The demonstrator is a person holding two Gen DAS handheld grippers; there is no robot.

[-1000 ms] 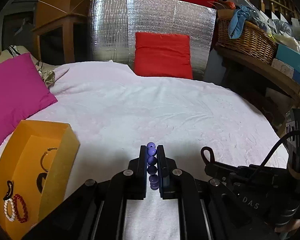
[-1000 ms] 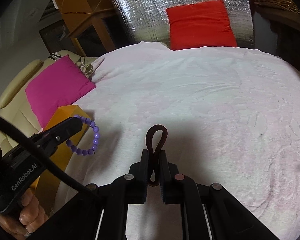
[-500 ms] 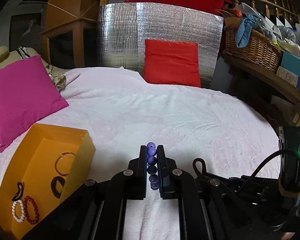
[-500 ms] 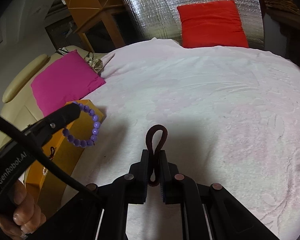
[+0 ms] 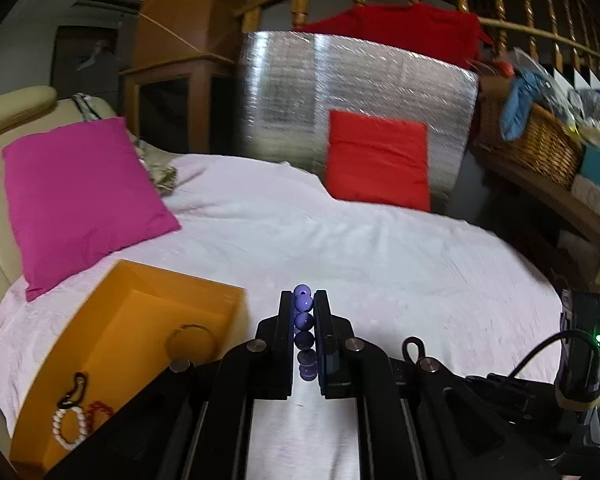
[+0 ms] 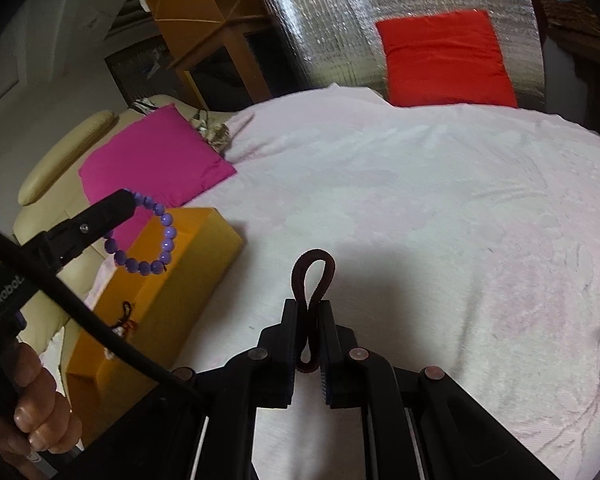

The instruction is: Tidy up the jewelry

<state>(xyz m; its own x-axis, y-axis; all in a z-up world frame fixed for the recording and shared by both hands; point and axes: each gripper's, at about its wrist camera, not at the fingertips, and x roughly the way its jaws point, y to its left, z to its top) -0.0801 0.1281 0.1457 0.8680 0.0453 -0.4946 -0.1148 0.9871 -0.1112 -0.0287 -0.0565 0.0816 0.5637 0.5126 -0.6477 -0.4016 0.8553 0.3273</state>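
**Both grippers loaded above the bed, orange box off to the left**

The left gripper [image 5: 304,300] has its fingers closed tight on a purple bead bracelet [image 5: 303,322], the beads stacked in a line between the two pads and the top bead poking just past the tips. From the right wrist view the same bracelet [image 6: 152,240] hangs as a full loop below the left fingers [image 6: 116,208], over the near corner of the orange box [image 6: 180,280].

The right gripper [image 6: 310,308] is pinched shut on a dark maroon hair tie [image 6: 314,276], its loop standing up beyond the fingertips.

Left of the left fingers, the open orange box [image 5: 100,320] sits on the white bedcover [image 5: 380,248]. Inside lie a thin bangle [image 5: 192,338], a white bead bracelet [image 5: 70,430] and a red bead bracelet [image 5: 98,410]. A pink cushion [image 5: 76,196] lies beyond the box.
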